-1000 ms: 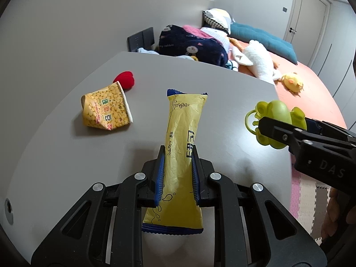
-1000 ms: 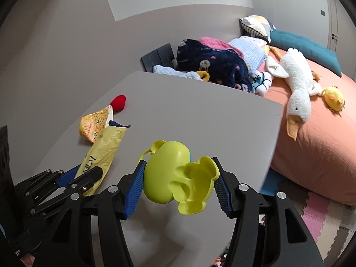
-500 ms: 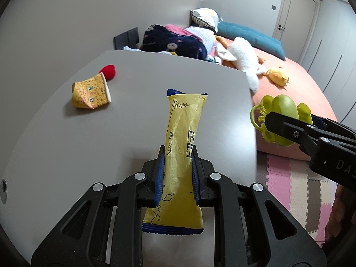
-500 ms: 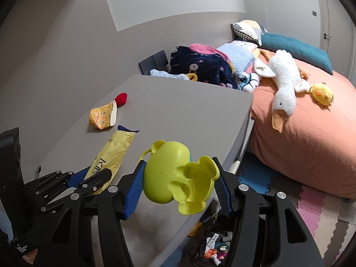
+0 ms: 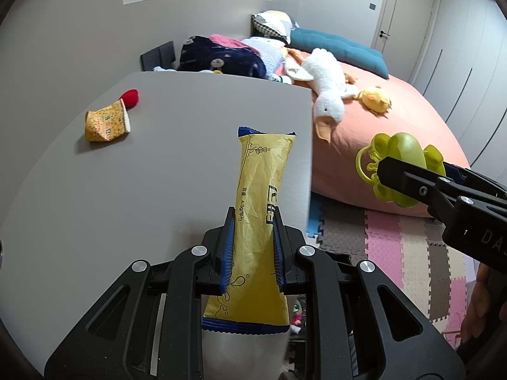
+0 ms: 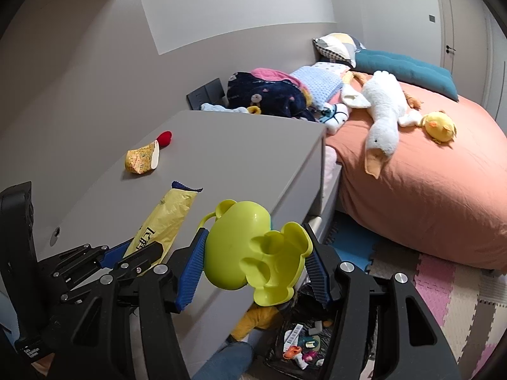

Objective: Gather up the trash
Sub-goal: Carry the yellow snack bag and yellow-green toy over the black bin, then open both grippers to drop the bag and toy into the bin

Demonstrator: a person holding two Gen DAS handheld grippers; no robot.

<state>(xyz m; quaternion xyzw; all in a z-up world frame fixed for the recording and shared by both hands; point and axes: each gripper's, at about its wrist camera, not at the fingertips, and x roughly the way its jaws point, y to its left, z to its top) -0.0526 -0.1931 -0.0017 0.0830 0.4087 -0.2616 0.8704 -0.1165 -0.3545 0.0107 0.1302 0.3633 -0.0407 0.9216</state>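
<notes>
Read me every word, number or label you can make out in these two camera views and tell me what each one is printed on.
"4.3g": small print on the yellow wrapper in the left gripper; the characters around it and the large blue ones are not legible to me.
"DAS": cut off by the frame edge, on the right gripper body.
White label on the left gripper's body, right wrist view: too small.
Crushed yellow paper cup: print too blurred.
</notes>
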